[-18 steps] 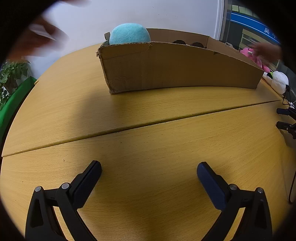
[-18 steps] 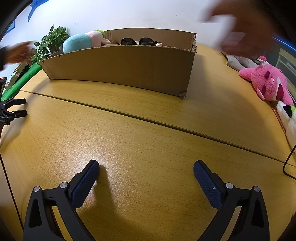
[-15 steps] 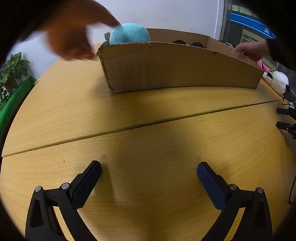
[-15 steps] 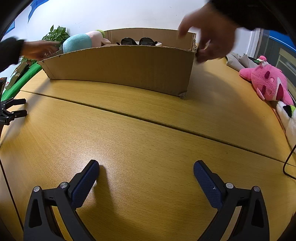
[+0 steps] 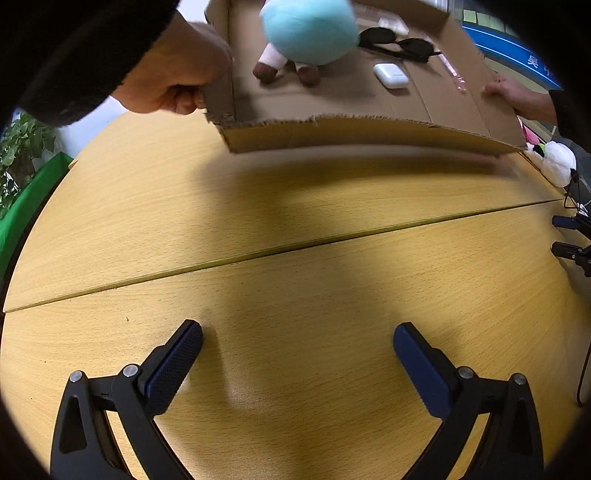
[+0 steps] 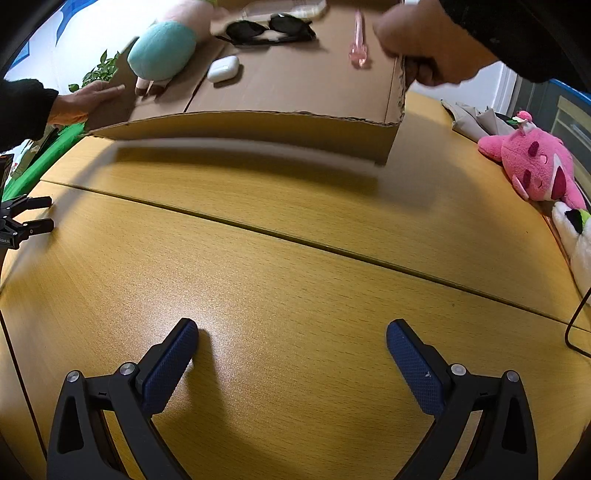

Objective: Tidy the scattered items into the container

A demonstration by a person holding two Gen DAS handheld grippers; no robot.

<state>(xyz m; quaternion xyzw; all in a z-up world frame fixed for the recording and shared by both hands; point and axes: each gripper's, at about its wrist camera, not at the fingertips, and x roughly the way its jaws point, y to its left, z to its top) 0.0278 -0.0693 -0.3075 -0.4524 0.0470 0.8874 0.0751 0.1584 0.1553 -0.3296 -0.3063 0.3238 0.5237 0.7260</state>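
A cardboard box (image 5: 369,129) (image 6: 258,125) is tilted toward me, held at both ends by a person's bare hands (image 5: 177,70) (image 6: 421,40). Inside lie a teal plush (image 5: 310,29) (image 6: 162,50), black sunglasses (image 5: 399,44) (image 6: 269,27), a white earbud case (image 5: 390,75) (image 6: 222,68) and a pink pen (image 6: 358,40). My left gripper (image 5: 297,347) is open and empty, low over the wooden table (image 5: 295,229). My right gripper (image 6: 291,343) is open and empty over the table (image 6: 295,206).
A pink plush (image 6: 535,170) and a white plush (image 6: 576,236) (image 5: 557,166) lie at the table's right edge. A cable (image 6: 576,317) runs there. A potted plant (image 5: 18,147) and green band stand at the left.
The person's hands have gripped the box ends, lifted it and tipped its open top toward me, so the contents now show. Both grippers have stayed still.
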